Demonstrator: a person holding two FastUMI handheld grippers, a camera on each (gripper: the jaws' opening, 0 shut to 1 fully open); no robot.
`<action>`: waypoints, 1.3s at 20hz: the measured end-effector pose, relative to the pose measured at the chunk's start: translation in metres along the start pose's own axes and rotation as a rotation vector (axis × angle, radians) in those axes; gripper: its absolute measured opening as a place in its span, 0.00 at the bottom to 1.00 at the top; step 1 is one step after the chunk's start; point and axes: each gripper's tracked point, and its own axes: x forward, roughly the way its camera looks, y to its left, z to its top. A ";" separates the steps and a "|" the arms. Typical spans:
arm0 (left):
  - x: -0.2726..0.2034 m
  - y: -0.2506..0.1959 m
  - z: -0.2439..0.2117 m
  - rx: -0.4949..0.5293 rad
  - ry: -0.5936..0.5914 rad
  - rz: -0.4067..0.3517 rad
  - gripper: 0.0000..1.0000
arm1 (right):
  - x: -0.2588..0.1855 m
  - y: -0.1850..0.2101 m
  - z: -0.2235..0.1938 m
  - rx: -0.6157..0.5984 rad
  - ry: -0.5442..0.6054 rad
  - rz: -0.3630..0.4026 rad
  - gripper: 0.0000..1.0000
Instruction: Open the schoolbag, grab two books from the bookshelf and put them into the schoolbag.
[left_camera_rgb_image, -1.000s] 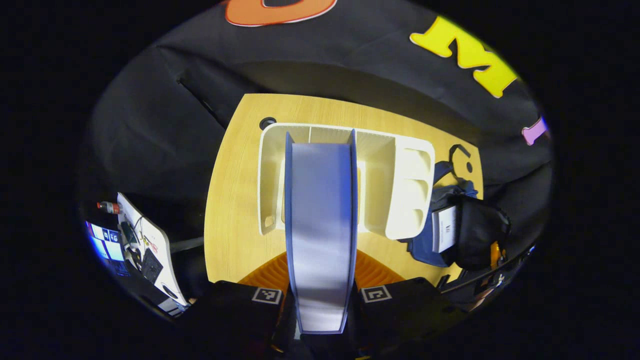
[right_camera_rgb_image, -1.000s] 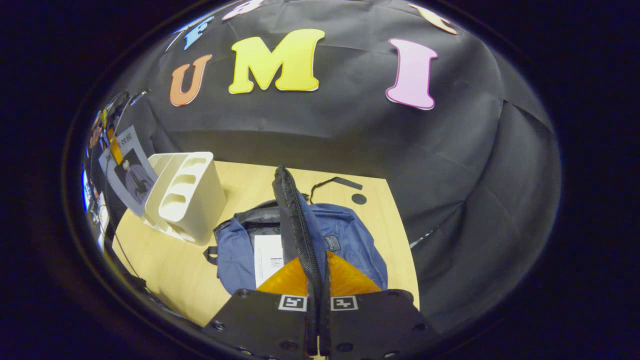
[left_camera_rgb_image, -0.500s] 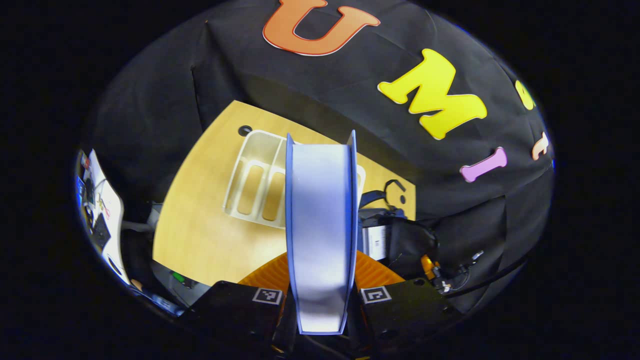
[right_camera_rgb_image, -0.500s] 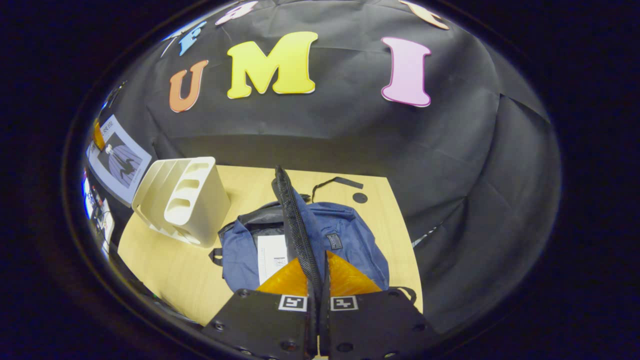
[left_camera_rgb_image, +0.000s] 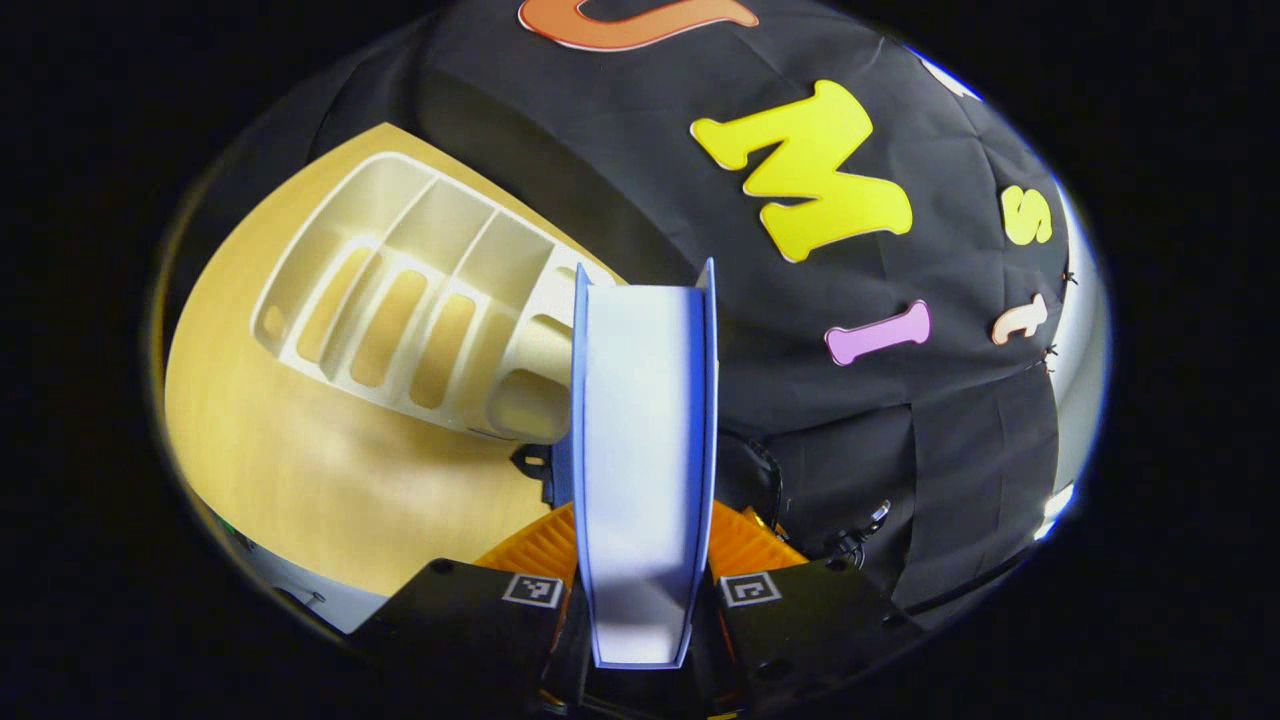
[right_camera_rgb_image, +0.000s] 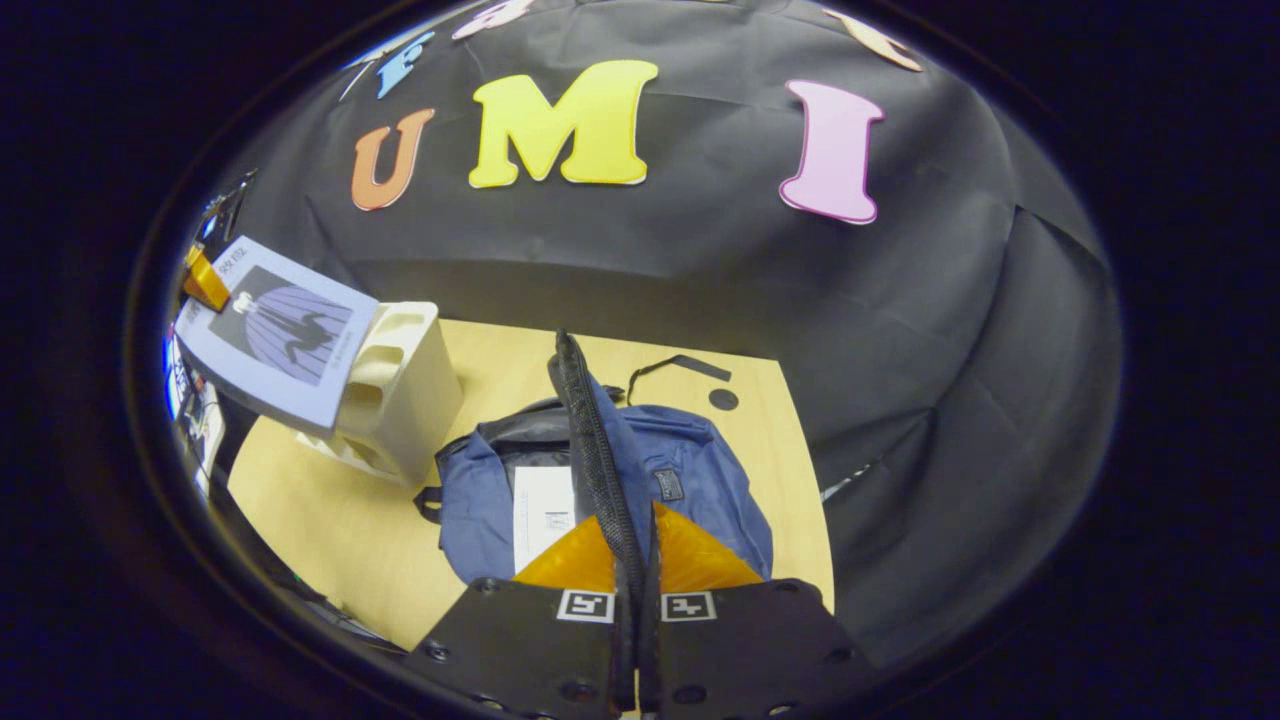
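Left tongs (left_camera_rgb_image: 640, 600) around book (left_camera_rgb_image: 640, 440)

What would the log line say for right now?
left gripper: shut on book | right gripper: shut on flap | bag: open, one book inside

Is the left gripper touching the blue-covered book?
Touching. In the left gripper view, the left gripper is shut on the blue-covered book, one finger pressing each cover.

Two books (left_camera_rgb_image: 640, 460) (right_camera_rgb_image: 540, 505), one schoolbag (right_camera_rgb_image: 700, 480), one bookshelf (left_camera_rgb_image: 400, 310), one table (right_camera_rgb_image: 330, 530)
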 end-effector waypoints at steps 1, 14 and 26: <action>0.015 -0.002 -0.009 0.001 0.012 -0.003 0.43 | 0.001 -0.001 -0.001 0.005 0.004 0.000 0.02; 0.182 -0.006 -0.099 0.051 0.132 0.006 0.43 | 0.002 -0.022 0.000 0.045 0.020 -0.019 0.02; 0.237 -0.026 -0.111 0.054 0.102 -0.160 0.43 | -0.010 -0.040 0.022 0.039 0.012 -0.047 0.02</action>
